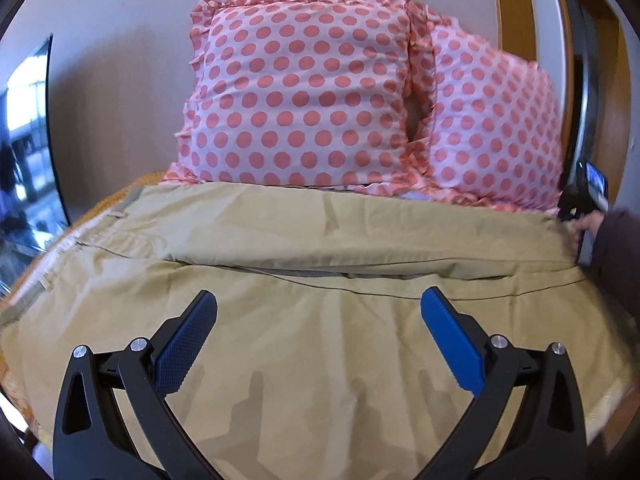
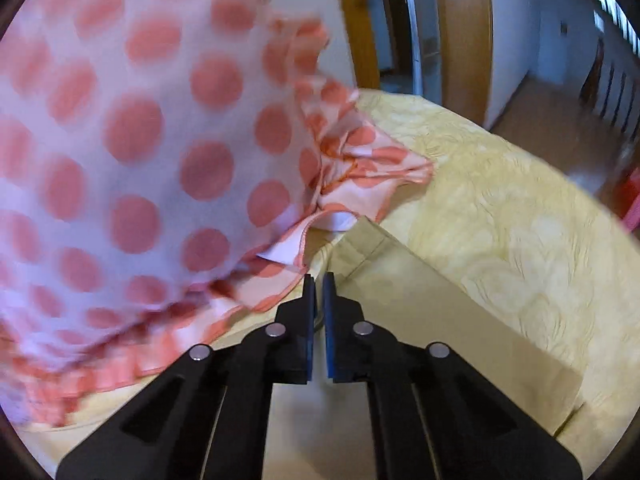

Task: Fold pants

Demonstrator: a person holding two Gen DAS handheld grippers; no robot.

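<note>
Khaki pants (image 1: 320, 340) lie spread across the bed, with the far leg folded over lengthwise. My left gripper (image 1: 319, 308) is open and empty, hovering over the near part of the pants. My right gripper (image 2: 319, 280) has its jaws nearly closed, over the hem end of a pant leg (image 2: 420, 312) near the pillow; no cloth shows between its blue pads. It also shows in the left wrist view (image 1: 576, 208) at the far right end of the pants, held by a hand.
Two pink polka-dot pillows (image 1: 304, 96) (image 1: 492, 128) lean on the wall behind the pants; one fills the left of the right wrist view (image 2: 132, 152). A yellow patterned bedspread (image 2: 520, 208) covers the bed. Wooden door frame (image 2: 464, 32) and floor lie beyond.
</note>
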